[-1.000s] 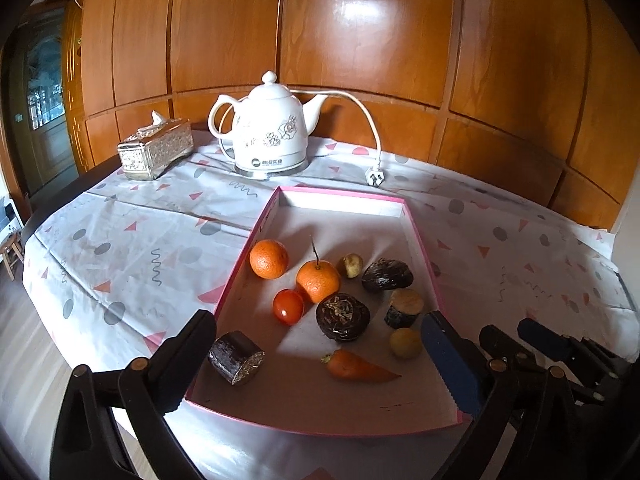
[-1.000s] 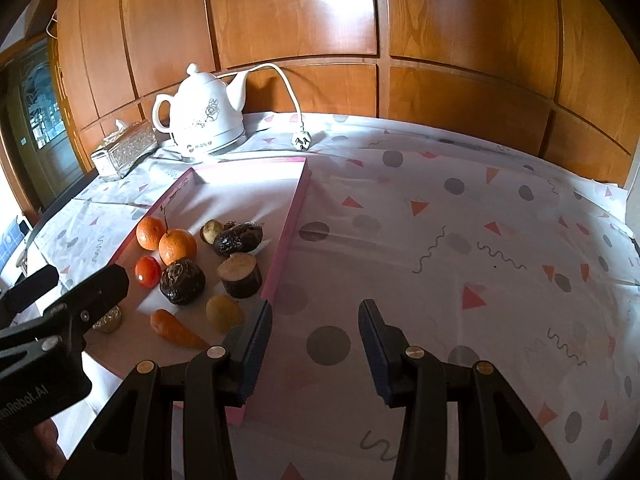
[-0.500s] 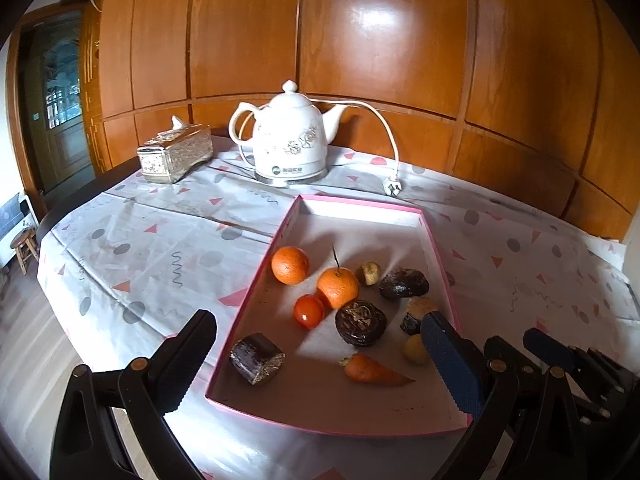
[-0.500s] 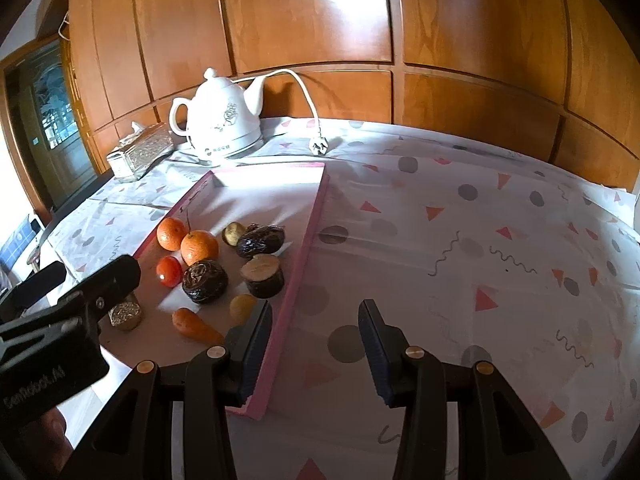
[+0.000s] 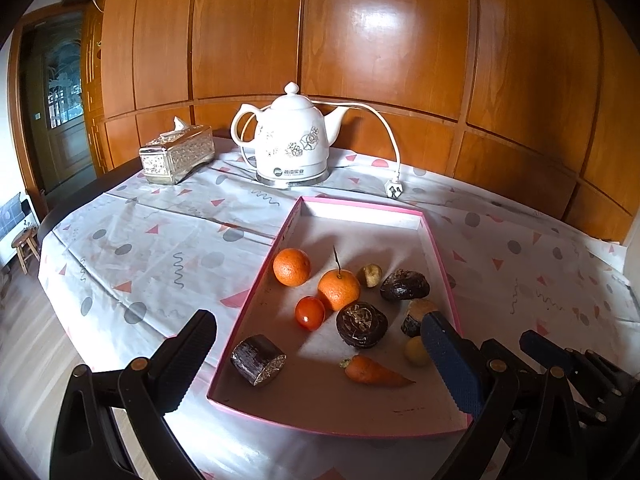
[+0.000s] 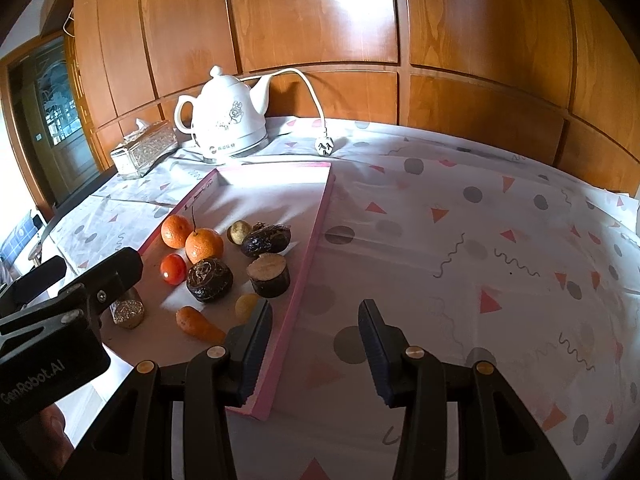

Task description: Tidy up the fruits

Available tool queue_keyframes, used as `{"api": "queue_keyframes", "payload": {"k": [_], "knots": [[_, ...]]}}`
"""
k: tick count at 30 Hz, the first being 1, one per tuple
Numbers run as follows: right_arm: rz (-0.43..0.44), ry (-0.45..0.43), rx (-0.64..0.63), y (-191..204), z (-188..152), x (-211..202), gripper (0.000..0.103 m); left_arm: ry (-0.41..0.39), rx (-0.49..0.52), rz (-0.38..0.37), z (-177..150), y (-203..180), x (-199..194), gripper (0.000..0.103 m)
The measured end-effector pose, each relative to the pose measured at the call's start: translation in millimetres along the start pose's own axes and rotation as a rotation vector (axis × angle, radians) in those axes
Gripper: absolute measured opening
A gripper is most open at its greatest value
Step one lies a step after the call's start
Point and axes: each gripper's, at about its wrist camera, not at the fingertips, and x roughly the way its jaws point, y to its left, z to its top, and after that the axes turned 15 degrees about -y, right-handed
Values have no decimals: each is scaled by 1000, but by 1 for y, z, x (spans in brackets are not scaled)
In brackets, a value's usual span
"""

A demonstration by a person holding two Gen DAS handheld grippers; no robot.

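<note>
both views shifted slightly nearer tray (image 5: 436,248) since earlier frame; fruits unmoved. left gripper (image 5: 320,364) jaws apart, empty. right gripper (image 6: 316,354) jaws apart, empty, above tabletop (image 6: 460,220).

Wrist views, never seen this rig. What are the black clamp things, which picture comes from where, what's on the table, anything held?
No robot arm here: a person holds a two-finger clamp in each hand, each with a fisheye camera looking along its fingers. One picture looks out from the left gripper, the other from the right gripper; each gripper also shows at the edge of the other's view. Both stand open and hold nothing.

On the patterned tablecloth lies a shallow pink tray. In it: two oranges, a tomato, a carrot, several dark brown pieces and a small yellow fruit. Behind stand a white electric kettle, its plug loose on the cloth, and a silver tissue box.
</note>
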Motion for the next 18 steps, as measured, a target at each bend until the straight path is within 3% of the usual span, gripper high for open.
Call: {"api": "queue_keyframes", "payload": {"k": [18], "knots": [[3, 10, 9, -3, -3, 3, 45, -3, 1, -10, 1, -2, -1, 103]]}}
